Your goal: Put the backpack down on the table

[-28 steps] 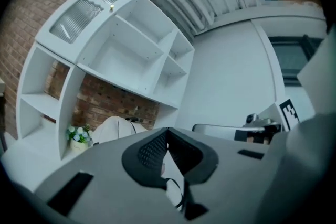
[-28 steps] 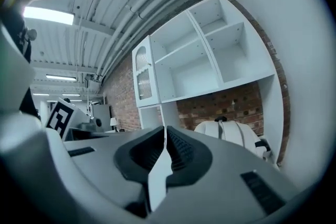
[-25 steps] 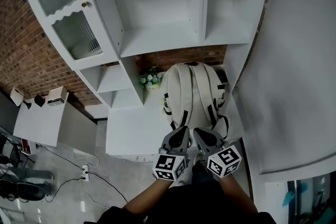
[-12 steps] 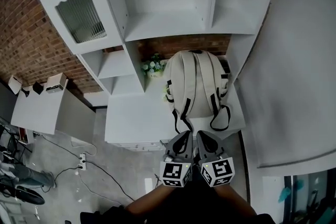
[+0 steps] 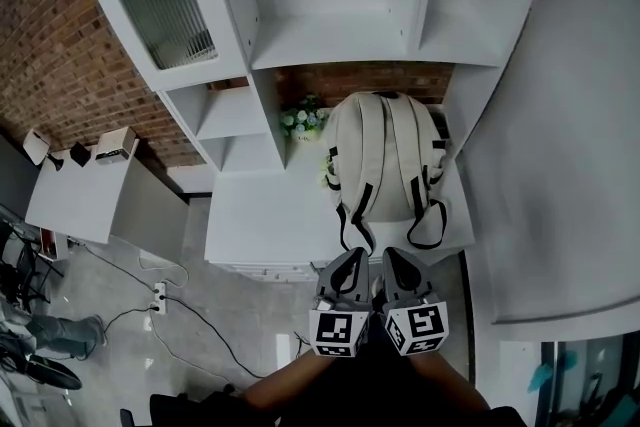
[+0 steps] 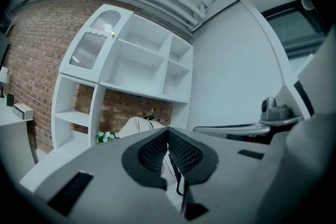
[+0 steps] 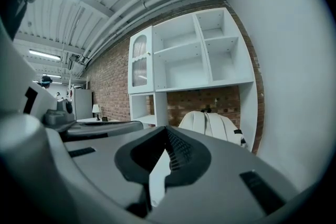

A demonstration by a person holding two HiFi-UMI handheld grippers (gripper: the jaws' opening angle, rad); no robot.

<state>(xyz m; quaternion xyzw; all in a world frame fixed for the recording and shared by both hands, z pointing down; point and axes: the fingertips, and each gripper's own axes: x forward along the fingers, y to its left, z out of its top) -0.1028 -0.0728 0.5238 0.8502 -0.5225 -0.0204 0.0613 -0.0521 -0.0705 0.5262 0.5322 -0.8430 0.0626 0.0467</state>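
A cream backpack (image 5: 385,155) with black-trimmed straps lies on the white table (image 5: 260,225), its straps facing up and its top towards the brick wall. My left gripper (image 5: 352,256) and right gripper (image 5: 391,256) hang side by side just off the table's front edge, a little short of the strap ends (image 5: 428,237). Both are shut with nothing between the pads. In the left gripper view the shut jaws of the left gripper (image 6: 168,131) point at the backpack (image 6: 137,126). The right gripper (image 7: 167,131) shows the backpack (image 7: 212,123) ahead, against the wall.
A white shelf unit (image 5: 330,5) with a glass-door cabinet (image 5: 165,10) stands over the table. A small bunch of flowers (image 5: 303,120) sits left of the backpack. A white wall (image 5: 560,115) closes the right side. A side desk (image 5: 85,190) and floor cables (image 5: 190,325) lie at the left.
Both grippers have drawn back from the strap ends towards the person and now hang off the table's front edge. The backpack has stayed lying on the table.
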